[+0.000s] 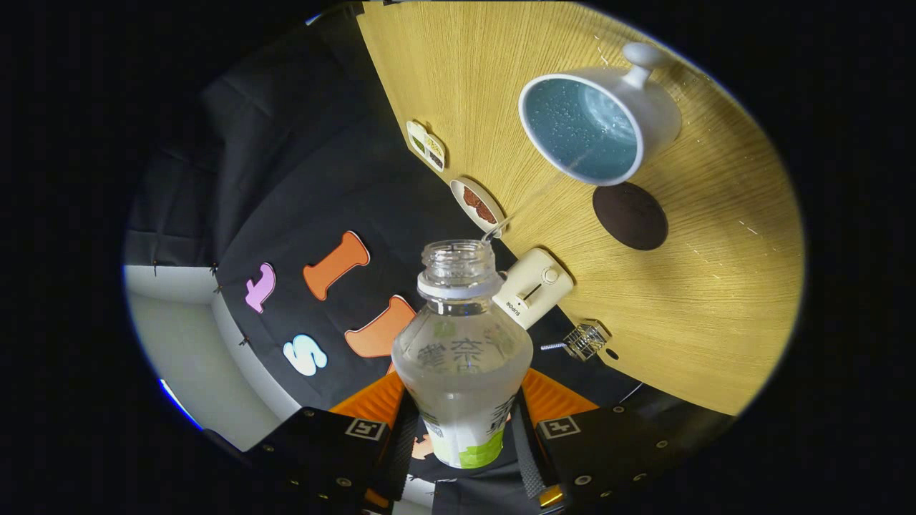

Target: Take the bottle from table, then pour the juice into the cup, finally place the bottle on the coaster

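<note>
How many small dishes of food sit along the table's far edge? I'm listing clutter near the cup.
2. A divided dish lies nearest the wall; a round dish sits just beyond the mouth of the bottle, which the tongs grip. Others may be hidden.

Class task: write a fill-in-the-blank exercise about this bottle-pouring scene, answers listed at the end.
1. The tool grips a clear ____ between both fingers.
2. The bottle has no ____ on its neck.
3. The dark round coaster lies beside the white ____.
4. The cup stands on a ____ table.

Answers: bottle; cap; cup; wooden
</note>
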`<state>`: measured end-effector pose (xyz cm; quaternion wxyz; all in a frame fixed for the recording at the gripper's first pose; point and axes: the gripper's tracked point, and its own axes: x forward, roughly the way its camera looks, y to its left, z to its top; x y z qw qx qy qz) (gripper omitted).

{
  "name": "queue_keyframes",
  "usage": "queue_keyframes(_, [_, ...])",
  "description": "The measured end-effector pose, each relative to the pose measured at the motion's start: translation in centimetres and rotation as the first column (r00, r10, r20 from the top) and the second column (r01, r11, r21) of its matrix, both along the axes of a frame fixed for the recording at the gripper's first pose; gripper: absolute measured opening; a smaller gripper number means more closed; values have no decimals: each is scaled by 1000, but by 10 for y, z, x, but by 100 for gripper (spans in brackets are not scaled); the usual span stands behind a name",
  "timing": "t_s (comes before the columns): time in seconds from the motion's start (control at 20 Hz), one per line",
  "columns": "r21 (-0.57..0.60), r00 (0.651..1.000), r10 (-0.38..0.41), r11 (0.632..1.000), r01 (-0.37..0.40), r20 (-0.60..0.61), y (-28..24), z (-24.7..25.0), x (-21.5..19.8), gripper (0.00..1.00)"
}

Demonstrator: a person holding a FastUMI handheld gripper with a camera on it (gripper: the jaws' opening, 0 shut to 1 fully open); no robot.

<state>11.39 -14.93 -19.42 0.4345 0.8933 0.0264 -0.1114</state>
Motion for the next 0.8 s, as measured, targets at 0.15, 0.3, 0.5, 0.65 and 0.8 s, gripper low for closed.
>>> queue_keyframes(0.15, [-29, 1000, 12, 999, -12, -10, 2, -2, 1, 63])
queue_keyframes(0.3, [-88, 999, 35, 995, -38, -36, 5, -8, 0, 63])
queue_keyframes(0.5, [-245, 990, 82, 963, -108, -113, 10, -29, -4, 62])
queue_keyframes(0.65, [-352, 985, 104, 924, -148, -140, 5, -35, 1, 62])
queue_keyframes(0.8, [-513, 969, 145, 827, -229, -199, 6, -46, 4, 62])
